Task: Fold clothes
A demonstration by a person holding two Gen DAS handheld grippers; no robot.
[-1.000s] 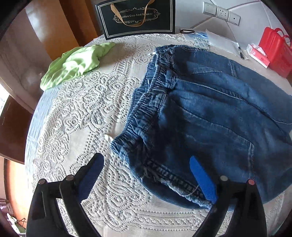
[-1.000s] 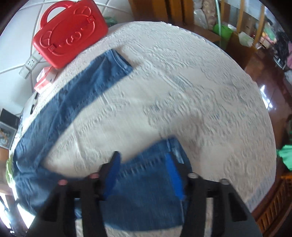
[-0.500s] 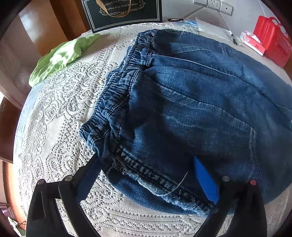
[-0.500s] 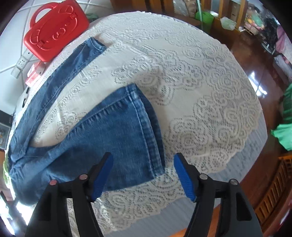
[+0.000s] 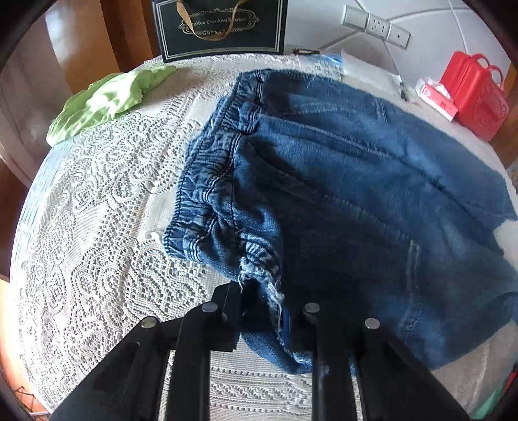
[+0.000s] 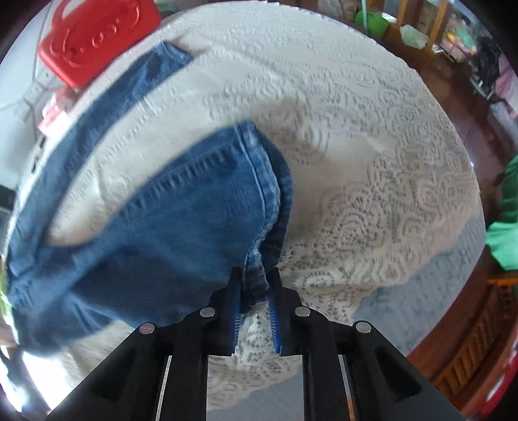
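Blue jeans lie on the white lace tablecloth, waistband to the left. My left gripper is shut on the frayed near corner of the waistband and lifts it slightly. In the right wrist view the near trouser leg is raised off the cloth. My right gripper is shut on its hem corner. The other leg lies flat toward the red case.
A crumpled green garment lies at the table's far left. A black gift bag stands at the back. A red case and a tissue pack sit at the right. The table edge drops to wooden floor.
Both grippers were open above the jeans. Now the left has shut on the waistband corner and the right on the leg hem, and both lift the denim.
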